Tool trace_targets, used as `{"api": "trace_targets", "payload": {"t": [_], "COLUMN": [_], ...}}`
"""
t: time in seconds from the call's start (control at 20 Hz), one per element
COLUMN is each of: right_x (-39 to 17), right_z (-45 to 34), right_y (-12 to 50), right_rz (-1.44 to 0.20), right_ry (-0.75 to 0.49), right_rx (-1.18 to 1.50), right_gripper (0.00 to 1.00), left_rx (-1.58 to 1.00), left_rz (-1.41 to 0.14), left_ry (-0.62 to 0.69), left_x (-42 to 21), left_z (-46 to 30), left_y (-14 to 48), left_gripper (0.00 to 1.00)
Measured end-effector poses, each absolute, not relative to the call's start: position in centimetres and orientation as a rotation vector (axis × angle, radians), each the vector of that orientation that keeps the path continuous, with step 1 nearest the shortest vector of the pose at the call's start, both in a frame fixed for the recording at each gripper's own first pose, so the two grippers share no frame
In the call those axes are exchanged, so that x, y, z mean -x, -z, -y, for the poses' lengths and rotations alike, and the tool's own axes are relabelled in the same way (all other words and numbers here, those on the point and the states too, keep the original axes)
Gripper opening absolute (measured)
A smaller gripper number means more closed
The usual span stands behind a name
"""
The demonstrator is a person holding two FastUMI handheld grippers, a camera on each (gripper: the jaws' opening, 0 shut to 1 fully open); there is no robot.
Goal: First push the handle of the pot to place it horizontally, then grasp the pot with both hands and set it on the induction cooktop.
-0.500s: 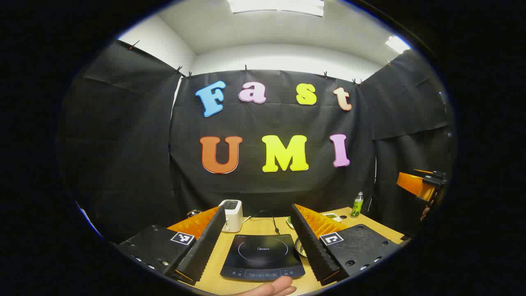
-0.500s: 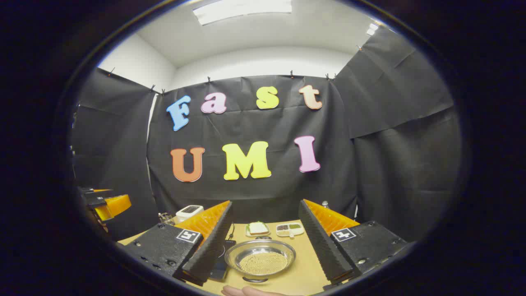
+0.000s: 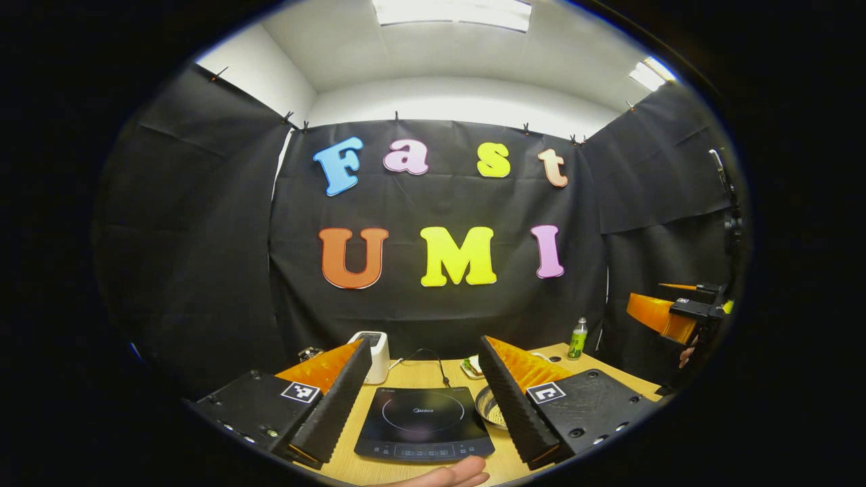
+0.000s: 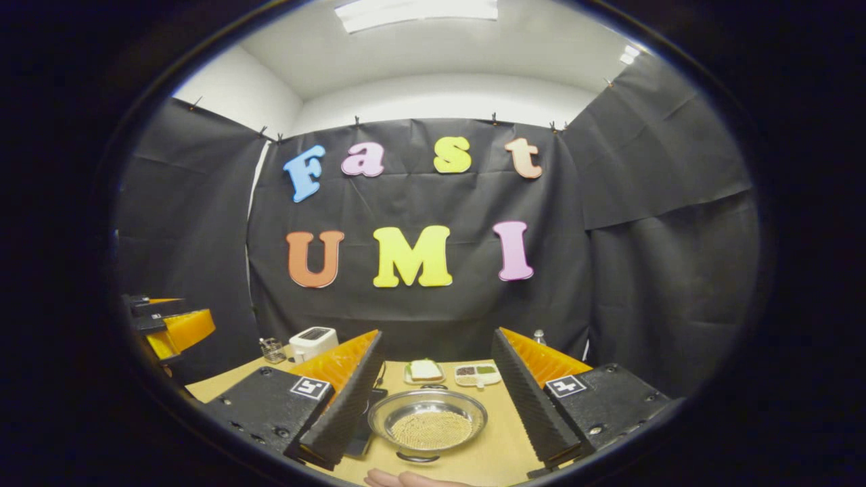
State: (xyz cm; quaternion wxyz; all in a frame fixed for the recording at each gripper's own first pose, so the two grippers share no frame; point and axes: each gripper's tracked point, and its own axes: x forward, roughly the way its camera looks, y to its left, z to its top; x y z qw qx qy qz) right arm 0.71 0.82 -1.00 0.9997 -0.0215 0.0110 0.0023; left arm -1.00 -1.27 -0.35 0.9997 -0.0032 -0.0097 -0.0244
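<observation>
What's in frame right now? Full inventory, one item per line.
Pot: 1, steel, grainy contents, table centre, between the right claw's fingers.
Induction cooktop: 1, black, left of the pot.
Toaster: 1, white, back left of the table.
Bottle: 1, green, back right.
Sandwich plate: 1, white, behind the pot.
Divided dish: 1, white, beside the sandwich plate.
Glass jar: 1, clear, left of the toaster.
Table: 1, light wood.
Left claw: orange and black, open, above the cooktop.
Right claw: orange and black, open, above the pot.
Hand: 1, bottom edge.
</observation>
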Motion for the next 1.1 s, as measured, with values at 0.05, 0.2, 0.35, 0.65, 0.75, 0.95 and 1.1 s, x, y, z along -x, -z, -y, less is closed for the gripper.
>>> {"api": "trace_targets", "payload": {"t": [0.05, 0.2, 0.35, 0.65, 0.75, 0.95, 1.1], "right_x": [-0.8, -1.0, -1.3, -2.0, -2.2, -2.6, -3.1], "right_z": [-0.8, -1.3, -1.2, -0.3, -0.4, -1.0, -2.5], "right_y": [1.0, 1.2, 1.5, 3.1, 3.9, 6.4, 8.3], "right_rz": [-0.021, -0.016, -0.022, -0.071, -0.082, -0.138, -0.189], "right_ry": [-0.004, -0.03, -0.044, -0.034, -0.044, -0.051, -0.084], "right_rx": [0.045, 0.037, 0.024, 0.02, 0.026, 0.016, 0.031], "right_gripper": [0.96, 0.96, 0.96, 0.96, 0.91, 0.72, 0.58], "left_rx": [0.009, 0.0, 0.001, 0.006, 0.002, 0.002, 0.0], "left_rz": [0.021, 0.018, 0.016, 0.051, 0.056, 0.07, 0.077], "left_ry": [0.051, 0.046, 0.036, 0.052, 0.058, 0.083, 0.076], "left_x": [1.0, 0.9, 0.9, 2.0, 2.4, 3.2, 3.5], "left_z": [1.3, 1.2, 1.1, 1.9, 2.2, 2.6, 2.3], "left_y": [0.2, 0.4, 0.5, -0.4, -0.5, -1.1, -1.1], "left_gripper": [0.95, 0.95, 0.95, 0.95, 0.95, 0.95, 0.95]}}
